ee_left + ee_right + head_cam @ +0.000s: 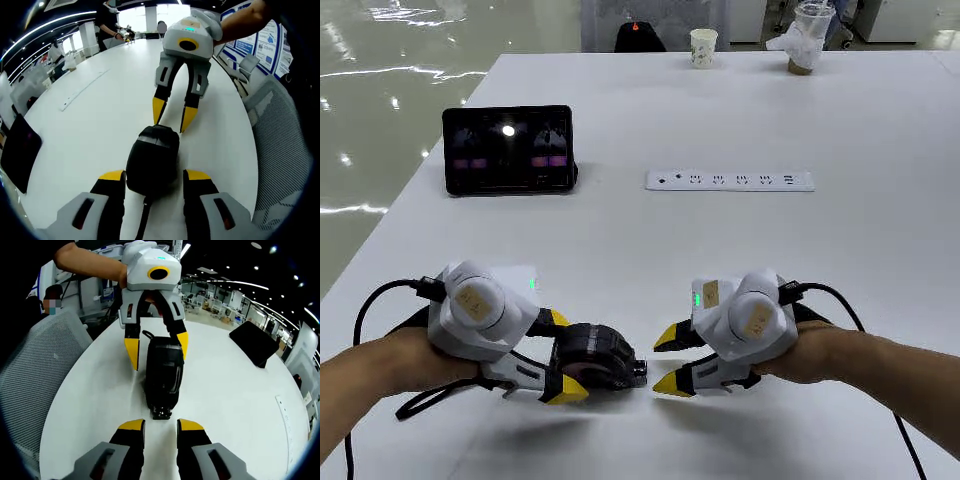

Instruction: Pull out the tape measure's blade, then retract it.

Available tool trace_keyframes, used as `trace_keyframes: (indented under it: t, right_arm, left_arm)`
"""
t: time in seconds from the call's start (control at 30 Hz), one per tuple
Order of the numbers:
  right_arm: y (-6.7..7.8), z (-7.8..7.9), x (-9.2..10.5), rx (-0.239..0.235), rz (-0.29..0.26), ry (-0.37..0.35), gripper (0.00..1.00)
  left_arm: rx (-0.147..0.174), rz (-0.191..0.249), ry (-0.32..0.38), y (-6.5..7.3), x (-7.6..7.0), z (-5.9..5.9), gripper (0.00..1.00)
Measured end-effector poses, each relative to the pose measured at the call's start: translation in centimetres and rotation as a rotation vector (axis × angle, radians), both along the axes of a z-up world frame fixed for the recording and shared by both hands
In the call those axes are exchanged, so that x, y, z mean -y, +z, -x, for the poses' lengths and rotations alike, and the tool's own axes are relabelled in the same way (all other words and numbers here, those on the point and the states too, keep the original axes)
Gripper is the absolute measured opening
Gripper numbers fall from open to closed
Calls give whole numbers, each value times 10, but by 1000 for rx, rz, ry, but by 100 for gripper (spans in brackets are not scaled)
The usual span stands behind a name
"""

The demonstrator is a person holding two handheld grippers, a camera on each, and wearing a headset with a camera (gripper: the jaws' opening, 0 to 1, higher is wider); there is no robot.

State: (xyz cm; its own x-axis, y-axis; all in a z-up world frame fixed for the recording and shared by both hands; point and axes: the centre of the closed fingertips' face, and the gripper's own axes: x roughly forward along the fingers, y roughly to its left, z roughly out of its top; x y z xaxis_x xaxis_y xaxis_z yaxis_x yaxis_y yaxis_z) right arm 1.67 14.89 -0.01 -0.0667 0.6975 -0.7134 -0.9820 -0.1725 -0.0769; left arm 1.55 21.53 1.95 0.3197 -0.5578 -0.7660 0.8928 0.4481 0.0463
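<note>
Broadly, a white tabletop [740, 260] carries everything. A black tablet [508, 150] stands propped at the far left, its dark screen showing purple patches and one bright reflection. To its right, towards the middle, a long white power strip [730, 180] lies flat.

At the near edge the two tools face each other. The left tool [563, 354], held in a hand at the near left, has its yellow-tipped jaws closed on either side of the black tape measure [595, 355], which stands on its edge on the tabletop just left of centre. The right tool [669, 361], held at the near right, has its jaws partly apart with nothing between them, its tips just beside the end of the case that points right. Each tool body wears a tan sticker, and a green light glows on the right one; the stickers' print is too small to read.

A paper cup [703, 47] with a green pattern stands at the far edge. The pattern's wording cannot be made out.

In the right gripper view the small metal blade hook [161, 413] sits flush at the case mouth, just ahead of the right tool's tips. No brand name can be read on the case.
</note>
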Motion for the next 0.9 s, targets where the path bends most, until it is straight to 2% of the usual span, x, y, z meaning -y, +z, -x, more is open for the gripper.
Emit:
trace_keyframes:
  t: [0.37, 0.63, 0.9]
  right_arm:
    - [-12, 2, -11, -15, 39, 10, 15]
    - [-11, 1, -17, -51, 20, -21, 13]
    - [-10, 1, -17, -55, 9, -28, 11]
  left_arm:
    - [5, -26, -44, -1, 2, -5, 31]
    - [4, -24, -67, -2, 3, -3, 30]
    - [1, -21, -80, -1, 3, -3, 29]
